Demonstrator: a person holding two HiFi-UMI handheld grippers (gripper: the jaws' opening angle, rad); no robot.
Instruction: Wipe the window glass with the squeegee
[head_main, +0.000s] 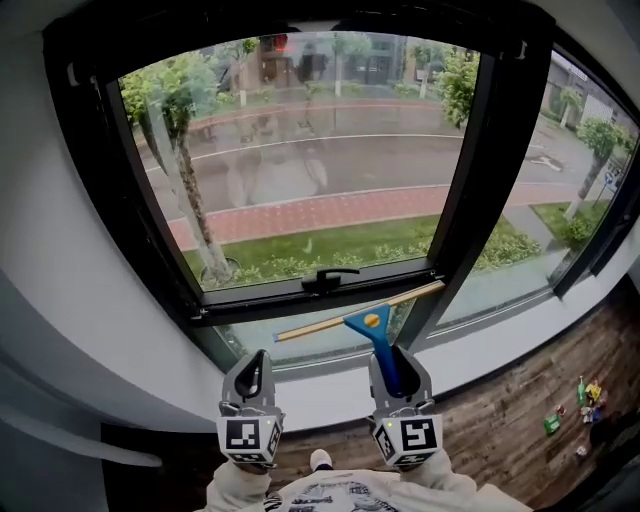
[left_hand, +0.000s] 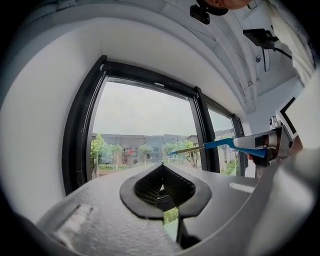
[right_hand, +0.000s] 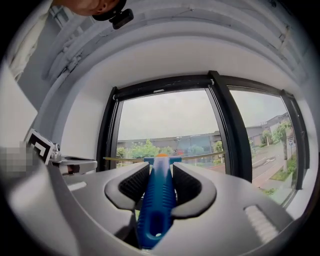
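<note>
The squeegee (head_main: 372, 322) is clamped in the right tongs (head_main: 392, 357), aimed at the window glass (head_main: 310, 150) for wiping; the left tongs (head_main: 254, 366) are closed, empty.

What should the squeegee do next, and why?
Probably lift the squeegee to the top of the window glass and press its blade flat there. The right hand-held gripper is shut on the blue handle, but the blade sits low and tilted by the bottom frame, with nearly all the glass above it.
</note>
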